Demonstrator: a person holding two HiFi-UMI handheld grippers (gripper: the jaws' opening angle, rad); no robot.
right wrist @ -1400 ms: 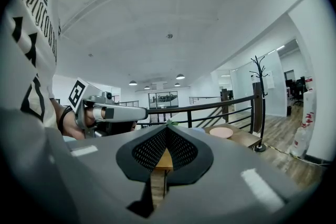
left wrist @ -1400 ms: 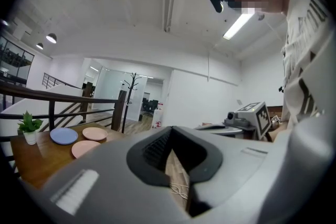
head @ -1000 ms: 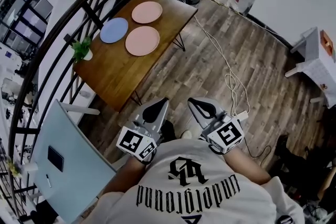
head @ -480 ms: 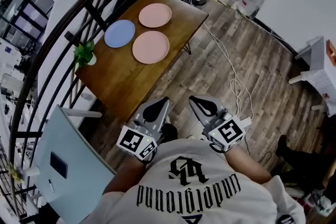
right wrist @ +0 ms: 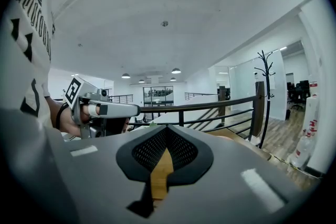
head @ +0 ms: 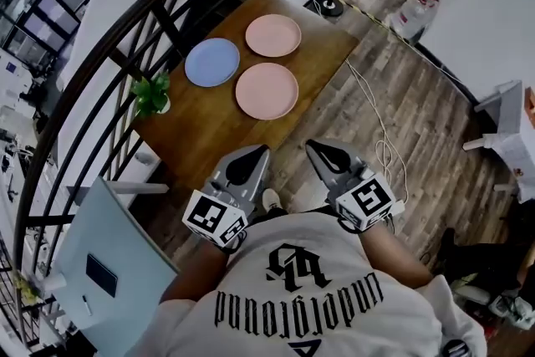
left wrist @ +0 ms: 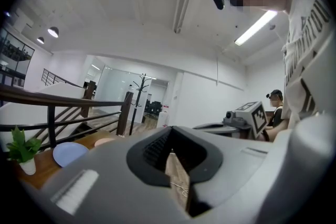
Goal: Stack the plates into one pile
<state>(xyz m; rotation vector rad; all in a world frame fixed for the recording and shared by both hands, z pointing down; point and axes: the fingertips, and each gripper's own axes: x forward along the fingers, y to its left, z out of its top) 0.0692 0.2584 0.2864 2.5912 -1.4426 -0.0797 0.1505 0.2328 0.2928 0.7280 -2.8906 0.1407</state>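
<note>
Three plates lie apart on a wooden table: a blue plate, a far pink plate and a near pink plate. In the head view both grippers are held side by side in front of the person's chest, short of the table's near edge and touching nothing. My left gripper is shut and empty. My right gripper is shut and empty too. A pale edge of a pink plate shows in the left gripper view.
A small potted plant stands at the table's left corner. A dark curved railing runs behind the table. A pale blue chair stands at lower left. A white cable trails over the wood floor, and a coat stand's base sits beyond the table.
In the head view the table and its plates have drawn nearer and shifted right and down. Both grippers stay shut and side by side.
</note>
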